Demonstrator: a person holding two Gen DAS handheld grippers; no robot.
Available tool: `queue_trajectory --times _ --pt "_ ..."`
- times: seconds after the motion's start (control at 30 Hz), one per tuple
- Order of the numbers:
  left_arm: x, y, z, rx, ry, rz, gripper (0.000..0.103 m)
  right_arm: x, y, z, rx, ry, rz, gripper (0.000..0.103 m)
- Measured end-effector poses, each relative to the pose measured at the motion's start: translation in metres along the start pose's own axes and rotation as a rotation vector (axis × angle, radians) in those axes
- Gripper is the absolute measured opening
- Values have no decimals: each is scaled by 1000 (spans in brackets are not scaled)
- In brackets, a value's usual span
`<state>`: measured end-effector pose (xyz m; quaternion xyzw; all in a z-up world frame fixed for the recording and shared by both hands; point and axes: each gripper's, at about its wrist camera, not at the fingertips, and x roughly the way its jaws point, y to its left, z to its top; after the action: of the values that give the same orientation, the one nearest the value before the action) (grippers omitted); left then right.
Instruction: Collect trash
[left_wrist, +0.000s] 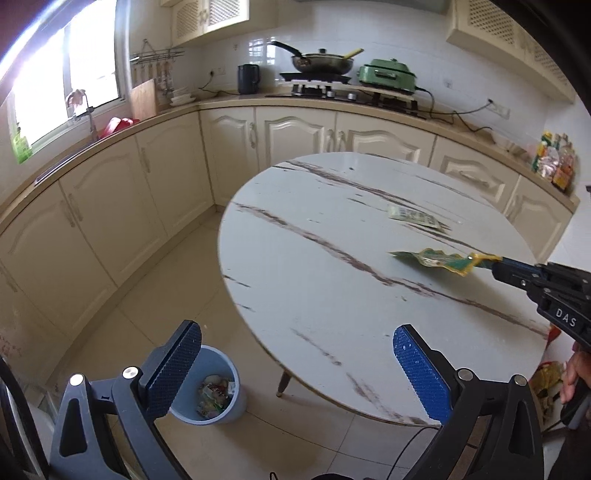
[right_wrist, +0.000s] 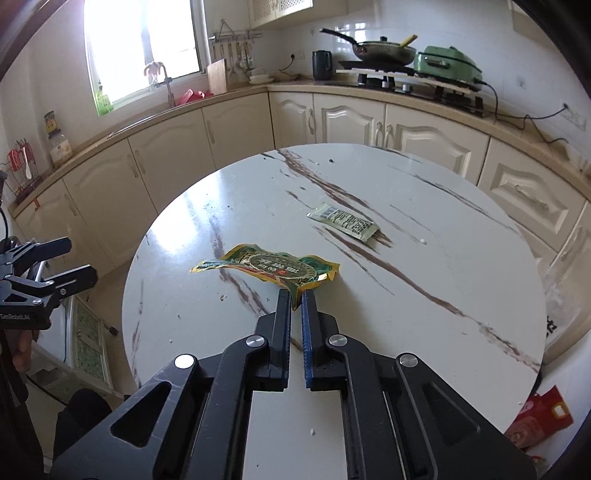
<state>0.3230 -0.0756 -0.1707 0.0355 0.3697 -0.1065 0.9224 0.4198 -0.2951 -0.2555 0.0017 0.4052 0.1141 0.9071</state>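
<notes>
Green-gold wrapper (right_wrist: 273, 267) corner hidden inside clamped right hand-held gripper (right_wrist: 295, 295); left hand-held gripper (left_wrist: 295, 363) wide.

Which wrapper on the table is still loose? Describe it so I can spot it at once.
On the round marble table, look past the right tool, which pinches a crumpled green-and-gold packet. The loose one is the flat, pale green sachet with dark print, lying alone beyond it.

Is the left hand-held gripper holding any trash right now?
No: the left hand-held gripper stands wide open with nothing between its blue pads, hanging beside the round white marble-pattern table.
</notes>
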Motion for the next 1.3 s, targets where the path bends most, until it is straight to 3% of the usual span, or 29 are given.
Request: queue_trajectory --times 0.07,0.13,0.2,0.3,0.5,0.67,0.77,0.9,1.0,1.03,1.07,1.13,1.23,1.3 --pt "3 -17 -1 67 -15 -40 102 -3 1 0 -4 -1 13 6" --pt "7 -35 -4 144 -21 -33 102 -7 7 1 -20 -7 26 6" --pt "11 -44 -6 174 -18 -15 102 -13 15 0 -35 -16 32 6" --pt "14 -52 -4 197 -49 -57 102 -21 21 1 -53 -16 53 6" --pt "30 -82 -4 386 -100 -95 102 -29 30 -2 -76 -12 80 2" --pt "62 -102 -3 501 -85 -95 101 -25 25 -4 -79 9 89 2" --pt "85 -105 2 517 -58 -66 100 -27 14 -5 -53 -2 98 2" --pt "102 -105 9 469 -47 -81 88 -20 -16 2 -10 -1 46 4" --pt "114 -102 20 448 -29 -83 86 -4 -46 14 48 17 37 29" --pt "117 -98 28 432 -23 -84 86 5 -54 19 60 33 39 48" --pt "119 -94 31 409 -20 -82 87 14 -62 24 68 49 42 54" --pt "114 -81 34 358 -12 -71 90 31 -72 36 67 66 42 54" --pt "107 -61 37 268 14 -79 93 61 -73 57 16 99 28 65" --pt "101 -49 38 225 18 -75 93 80 -68 72 -45 115 26 65"
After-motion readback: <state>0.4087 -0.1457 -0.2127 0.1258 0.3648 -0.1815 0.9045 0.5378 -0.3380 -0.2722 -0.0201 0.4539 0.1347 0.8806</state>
